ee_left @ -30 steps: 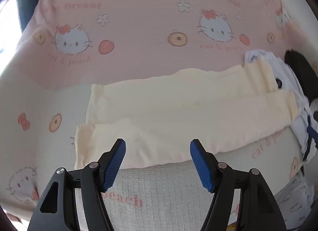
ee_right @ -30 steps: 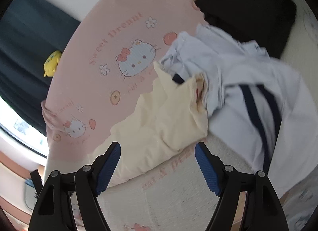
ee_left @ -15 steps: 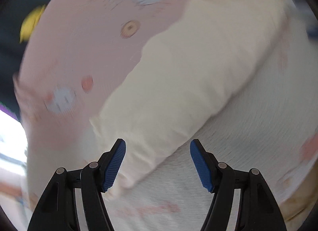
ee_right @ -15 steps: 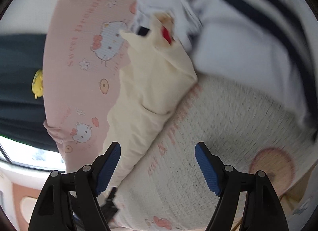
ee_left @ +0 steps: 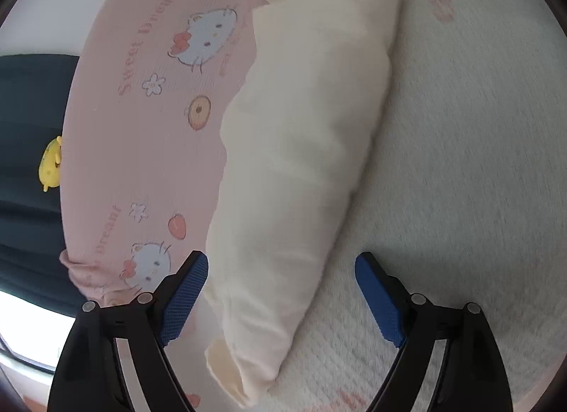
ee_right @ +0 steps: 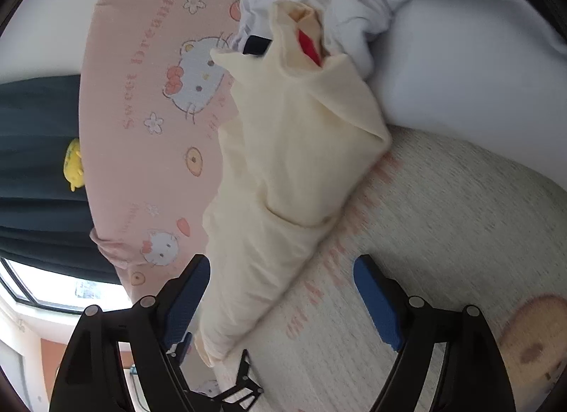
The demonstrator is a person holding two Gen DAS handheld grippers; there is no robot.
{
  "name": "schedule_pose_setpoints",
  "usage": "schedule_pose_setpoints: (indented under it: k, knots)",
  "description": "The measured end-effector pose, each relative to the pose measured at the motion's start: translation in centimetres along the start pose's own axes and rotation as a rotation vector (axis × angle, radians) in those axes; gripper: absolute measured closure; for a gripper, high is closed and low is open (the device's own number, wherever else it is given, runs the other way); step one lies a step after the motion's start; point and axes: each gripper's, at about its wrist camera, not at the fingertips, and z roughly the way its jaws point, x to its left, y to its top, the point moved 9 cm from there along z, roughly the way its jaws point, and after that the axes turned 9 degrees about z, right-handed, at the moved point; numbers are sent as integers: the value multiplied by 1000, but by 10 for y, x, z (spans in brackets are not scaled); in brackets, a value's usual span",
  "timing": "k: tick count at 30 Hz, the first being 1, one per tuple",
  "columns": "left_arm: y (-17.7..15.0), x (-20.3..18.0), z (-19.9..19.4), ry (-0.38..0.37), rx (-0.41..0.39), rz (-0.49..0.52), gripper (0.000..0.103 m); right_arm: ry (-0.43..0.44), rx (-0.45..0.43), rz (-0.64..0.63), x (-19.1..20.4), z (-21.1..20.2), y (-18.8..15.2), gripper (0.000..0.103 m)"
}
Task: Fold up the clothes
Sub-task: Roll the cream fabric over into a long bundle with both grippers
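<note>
Cream folded garment (ee_left: 301, 149) lies along the bedspread's (ee_left: 471, 163) pink-white seam, its end between the spread left claw (ee_left: 281, 302), whose jaws just widened (untouched).

Right claw (ee_right: 281, 300), likewise just widened, straddles its tapered end (ee_right: 280, 178); bare bedspread rightward.

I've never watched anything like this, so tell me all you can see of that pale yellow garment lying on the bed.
The pale yellow garment is soft, thin-looking fabric, folded into a long narrow strip. It lies flat on the bedspread, half on the pink printed part, half on the white part. Its far end opens like a neckline showing a red tag and touches a heap of white clothes. Its near end reaches between the open jaws of both tools, which do not grip it.
</note>
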Motion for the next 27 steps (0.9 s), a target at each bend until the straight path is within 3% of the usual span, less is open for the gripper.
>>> schedule_pose_setpoints:
  k: [4,8,10,14,19,23,24,27]
  knots:
    - [22,4,10,27,-30,16,18,18,-24,74,2,6,13,20]
    - [45,3,8,45,-55,29,18,63,-104,186,0,1,35,20]
    - [47,6,7,42,-63,20,13,71,-133,224,-2,-1,40,20]
    - [30,12,11,31,-50,13,10,59,-142,219,1,4,30,19]
    - [-11,5,8,87,-18,92,10,133,-42,306,10,36,-4,19]
    - [-36,12,17,41,16,-27,8,81,-93,255,12,35,-3,19]
    - [-38,15,19,34,15,-65,2,81,-104,252,12,34,-1,20]
    - [-34,21,23,40,5,-105,0,72,-133,247,12,32,2,20]
